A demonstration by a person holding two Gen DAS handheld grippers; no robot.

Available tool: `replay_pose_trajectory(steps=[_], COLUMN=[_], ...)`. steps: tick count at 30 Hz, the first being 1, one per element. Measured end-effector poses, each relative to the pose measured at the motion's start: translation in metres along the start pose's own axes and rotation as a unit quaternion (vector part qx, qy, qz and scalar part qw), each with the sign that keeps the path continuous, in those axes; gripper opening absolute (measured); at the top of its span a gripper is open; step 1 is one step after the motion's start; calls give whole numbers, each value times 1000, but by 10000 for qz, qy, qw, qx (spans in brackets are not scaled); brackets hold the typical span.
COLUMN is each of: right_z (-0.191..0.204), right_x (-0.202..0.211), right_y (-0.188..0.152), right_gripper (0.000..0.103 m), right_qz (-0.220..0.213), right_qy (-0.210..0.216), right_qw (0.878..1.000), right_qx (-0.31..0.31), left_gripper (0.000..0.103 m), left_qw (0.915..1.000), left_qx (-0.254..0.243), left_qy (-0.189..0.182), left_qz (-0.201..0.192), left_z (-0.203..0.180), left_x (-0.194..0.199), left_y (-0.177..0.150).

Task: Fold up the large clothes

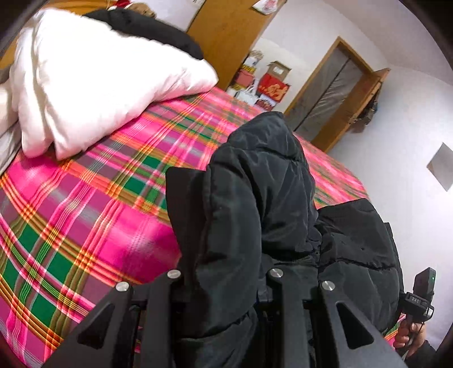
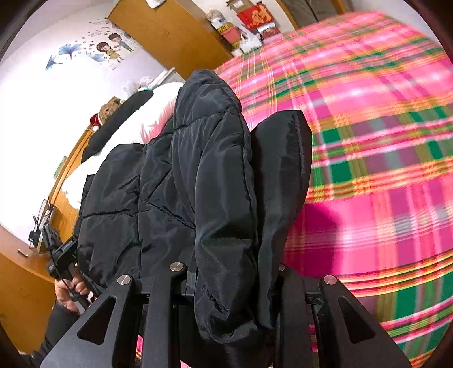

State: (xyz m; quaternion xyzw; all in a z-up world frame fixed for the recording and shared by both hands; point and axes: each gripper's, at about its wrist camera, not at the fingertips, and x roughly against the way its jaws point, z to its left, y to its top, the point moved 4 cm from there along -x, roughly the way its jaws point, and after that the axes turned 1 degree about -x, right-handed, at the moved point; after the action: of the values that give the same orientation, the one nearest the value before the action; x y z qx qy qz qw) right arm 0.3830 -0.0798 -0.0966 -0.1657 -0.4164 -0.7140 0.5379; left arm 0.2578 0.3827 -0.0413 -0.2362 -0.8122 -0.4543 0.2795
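Observation:
A black puffer jacket (image 1: 254, 198) hangs bunched over a bed with a pink, green and orange plaid sheet (image 1: 85, 212). My left gripper (image 1: 223, 192) is shut on a thick fold of it. One finger (image 1: 181, 198) shows at the fold's left; the other is hidden under the fabric. In the right wrist view the same jacket (image 2: 184, 184) drapes between the jaws of my right gripper (image 2: 243, 175), which is shut on it, with one finger (image 2: 286, 169) showing on the right. Each view catches the other gripper in a person's hand, the right gripper (image 1: 421, 291) and the left gripper (image 2: 61, 252).
A white duvet (image 1: 99, 85) with a black garment (image 1: 147, 25) on top lies at the bed's far end. Beyond the bed stand a wooden wardrobe (image 1: 226, 36), boxes and bags (image 1: 263, 85) and a doorway (image 1: 334, 93). The plaid sheet (image 2: 382, 169) spreads wide to the right.

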Motion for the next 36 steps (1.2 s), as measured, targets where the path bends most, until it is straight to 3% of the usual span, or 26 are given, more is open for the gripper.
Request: replay_pose_trajectory(steps=[6, 11, 13, 19, 22, 24, 26, 28, 30, 34, 36], right_z=[-30, -42, -42, -24, -13, -10, 0, 15, 29, 44, 43], right_x=[-45, -51, -47, -11, 15, 30, 37, 34, 24, -18, -46], right_y=[-21, -25, -24, -19, -11, -5, 1, 5, 10, 26, 34], right_gripper=[32, 59, 62, 63, 63, 63, 63, 63, 63, 59, 57], right_qz=[348, 474, 508, 508, 157, -102, -313, -466, -582, -462, -320], right_qy=[-267, -392, -435, -780, -1028, -1270, -1255, -1241, -1256, -1262, -1431], right_qw=[9985, 9973, 9968, 9956, 9942, 9912, 9906, 9891, 9866, 9852, 9826], right_qx=[-329, -405, -437, -108, 255, 362, 451, 635, 865, 1064, 1138], left_gripper=[30, 45, 53, 54, 57, 59, 59, 60, 60, 60, 60], left_qw=[9984, 9970, 9964, 9964, 9974, 9962, 9950, 9939, 9960, 9967, 9939], left_qx=[358, 591, 650, 550, 484, 370, 344, 363, 159, -664, -995], left_qy=[223, 261, 301, 514, 494, 787, 915, 963, 755, 417, 486], left_qz=[379, 417, 449, 391, 221, 29, -220, -405, -461, -227, 24], left_z=[44, 58, 59, 54, 50, 48, 46, 40, 21, -31, -49], left_x=[-48, -60, -57, -25, -10, -3, 4, 8, 3, -35, -65], left_y=[-31, -44, -43, -28, -19, -11, 0, 10, 19, 22, 17])
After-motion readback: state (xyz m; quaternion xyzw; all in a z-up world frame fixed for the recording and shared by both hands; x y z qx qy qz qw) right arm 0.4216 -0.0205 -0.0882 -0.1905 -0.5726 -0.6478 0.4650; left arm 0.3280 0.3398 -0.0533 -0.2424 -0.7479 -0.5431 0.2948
